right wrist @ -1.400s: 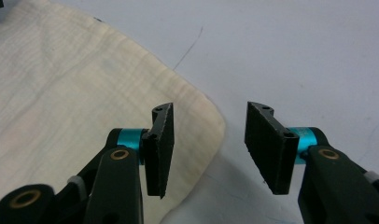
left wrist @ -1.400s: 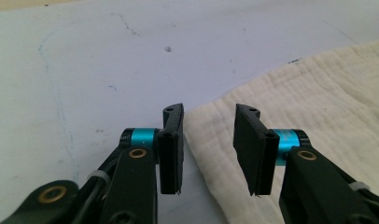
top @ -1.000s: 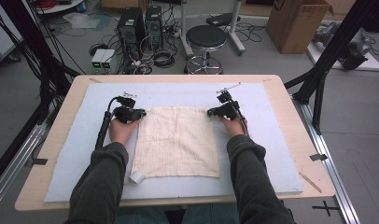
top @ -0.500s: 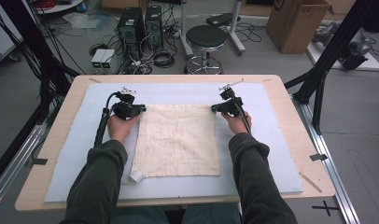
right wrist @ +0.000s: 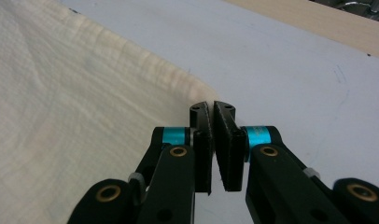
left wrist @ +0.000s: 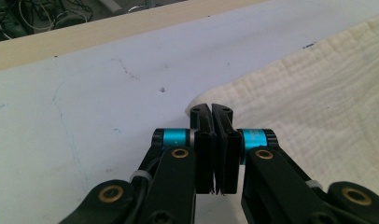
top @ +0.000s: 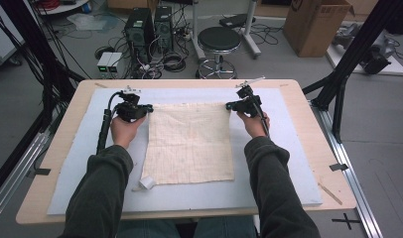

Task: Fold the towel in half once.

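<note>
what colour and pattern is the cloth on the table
Cream square cloth with a faint grid of thin lines, clearest in the high view.

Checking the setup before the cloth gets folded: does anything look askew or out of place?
Mostly tidy. The cream cloth lies flat but slightly skewed on the blue mat, and a small white tag pokes out at its near left corner.

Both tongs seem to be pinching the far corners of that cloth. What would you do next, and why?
Probably lift both corners and carry them toward the near edge to fold the cloth in half. The left tongs and right tongs are each shut on a far corner, while the rest lies flat on the mat.
</note>
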`<action>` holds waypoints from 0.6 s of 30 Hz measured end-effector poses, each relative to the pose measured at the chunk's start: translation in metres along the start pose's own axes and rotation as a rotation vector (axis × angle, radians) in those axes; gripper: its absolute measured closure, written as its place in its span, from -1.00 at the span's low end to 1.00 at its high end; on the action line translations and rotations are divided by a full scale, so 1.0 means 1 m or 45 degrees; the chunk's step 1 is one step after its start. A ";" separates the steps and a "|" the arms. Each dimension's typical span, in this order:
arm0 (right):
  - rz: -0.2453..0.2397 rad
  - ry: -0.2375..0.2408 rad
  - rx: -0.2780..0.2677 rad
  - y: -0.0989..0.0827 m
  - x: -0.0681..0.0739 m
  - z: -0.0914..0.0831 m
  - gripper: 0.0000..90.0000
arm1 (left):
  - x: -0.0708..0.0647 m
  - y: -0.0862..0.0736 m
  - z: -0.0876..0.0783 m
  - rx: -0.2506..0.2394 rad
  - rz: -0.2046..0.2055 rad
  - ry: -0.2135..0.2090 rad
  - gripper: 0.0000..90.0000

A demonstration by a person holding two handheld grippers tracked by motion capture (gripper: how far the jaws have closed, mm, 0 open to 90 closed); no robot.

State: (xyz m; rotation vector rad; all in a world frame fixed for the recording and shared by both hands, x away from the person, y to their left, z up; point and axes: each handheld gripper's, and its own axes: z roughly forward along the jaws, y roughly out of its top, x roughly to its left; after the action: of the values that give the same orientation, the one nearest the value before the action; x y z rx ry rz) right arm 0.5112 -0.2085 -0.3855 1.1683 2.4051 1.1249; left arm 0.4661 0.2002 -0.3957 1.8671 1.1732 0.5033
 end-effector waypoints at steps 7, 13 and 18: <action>-0.015 0.051 -0.043 0.001 0.007 -0.007 0.91 | 0.002 -0.008 -0.011 -0.023 -0.007 -0.024 0.94; -0.008 0.100 -0.076 -0.006 0.010 -0.018 0.91 | -0.003 -0.014 -0.018 -0.043 -0.001 -0.061 0.94; -0.012 0.150 -0.117 -0.011 0.014 -0.029 0.91 | -0.011 -0.011 -0.027 -0.051 0.046 -0.087 0.94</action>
State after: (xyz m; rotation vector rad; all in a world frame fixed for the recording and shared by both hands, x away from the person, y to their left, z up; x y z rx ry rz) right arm 0.4811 -0.2175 -0.3725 1.0888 2.4129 1.3210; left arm 0.4361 0.2048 -0.3887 1.8598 1.0787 0.4759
